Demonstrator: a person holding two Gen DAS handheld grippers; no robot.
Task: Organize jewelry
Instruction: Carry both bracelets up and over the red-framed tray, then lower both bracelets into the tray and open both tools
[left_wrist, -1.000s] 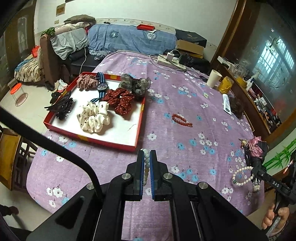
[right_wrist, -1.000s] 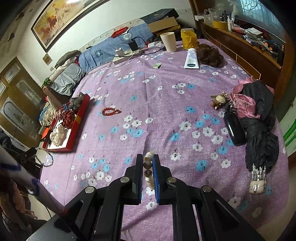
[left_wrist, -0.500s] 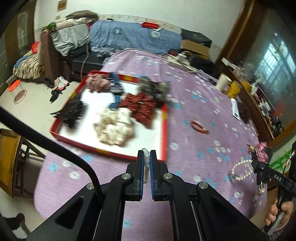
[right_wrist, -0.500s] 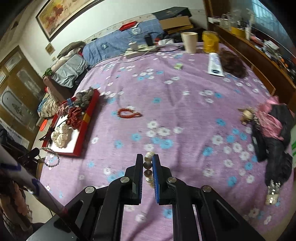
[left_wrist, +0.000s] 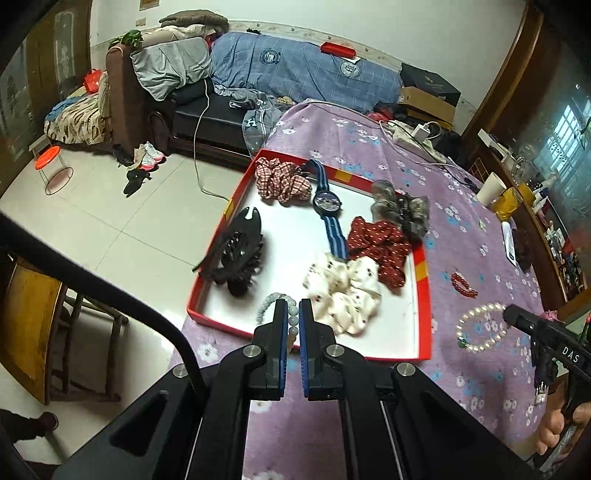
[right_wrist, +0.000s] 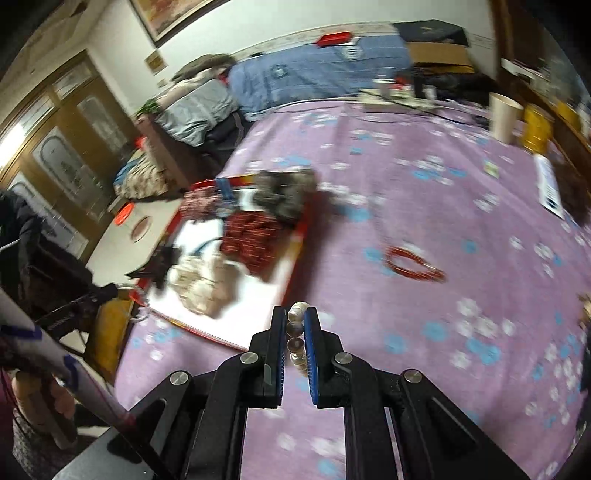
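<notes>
Left gripper (left_wrist: 292, 317) pinches the pale bead bracelet (left_wrist: 275, 304); right gripper (right_wrist: 297, 328) pinches the pearl bracelet (right_wrist: 296, 334).

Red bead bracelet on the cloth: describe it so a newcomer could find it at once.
Start at the red-rimmed tray on the purple flowered tablecloth. Just outside the tray's right wall, flat on the bare cloth, lies the red bead bracelet. It is the only loose jewelry on the cloth; the pearl bracelet hangs from the right tongs, the pale green one from the left tongs.

Bright even daylight, fisheye-bent edges; the right wrist view smeared by motion blur
</notes>
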